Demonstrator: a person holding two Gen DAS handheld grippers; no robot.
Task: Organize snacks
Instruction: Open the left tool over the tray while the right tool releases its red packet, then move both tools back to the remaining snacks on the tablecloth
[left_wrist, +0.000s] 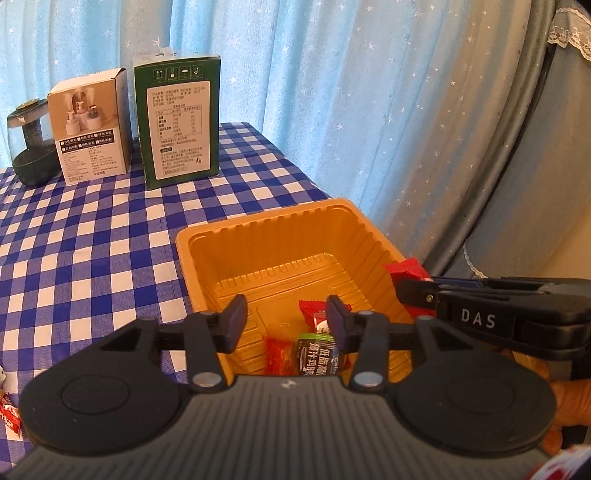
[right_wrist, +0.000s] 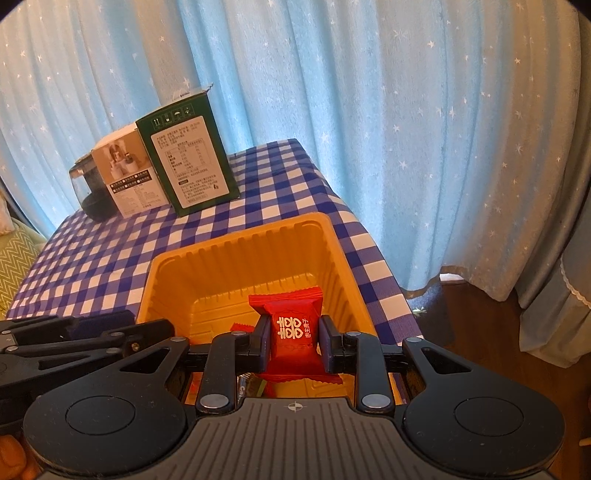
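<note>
Your matt black plastic left gripper (left_wrist: 286, 319), ribbed grey housing, dull metal rivets, lower centre of left view. Glossy ribbed orange plastic tray (left_wrist: 229, 236) mid-frame. Your right gripper (right_wrist: 291, 341) pinches shiny crinkled red foil snack packet (right_wrist: 293, 328). Woven blue-white checked cloth tablecloth (left_wrist: 92, 229) left. Smooth green cardboard box (left_wrist: 181, 118) upper left. Soft star-print blue fabric curtain (right_wrist: 369, 92) across top.

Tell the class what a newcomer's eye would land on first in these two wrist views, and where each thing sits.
First comes the red snack packet, pinched between the fingers of the right gripper above the yellow tray. The tray sits near the table's right edge on a blue-checked tablecloth and already holds a few wrapped snacks; the left gripper hangs open over them. Behind, a green box stands against the starry blue curtain.
</note>
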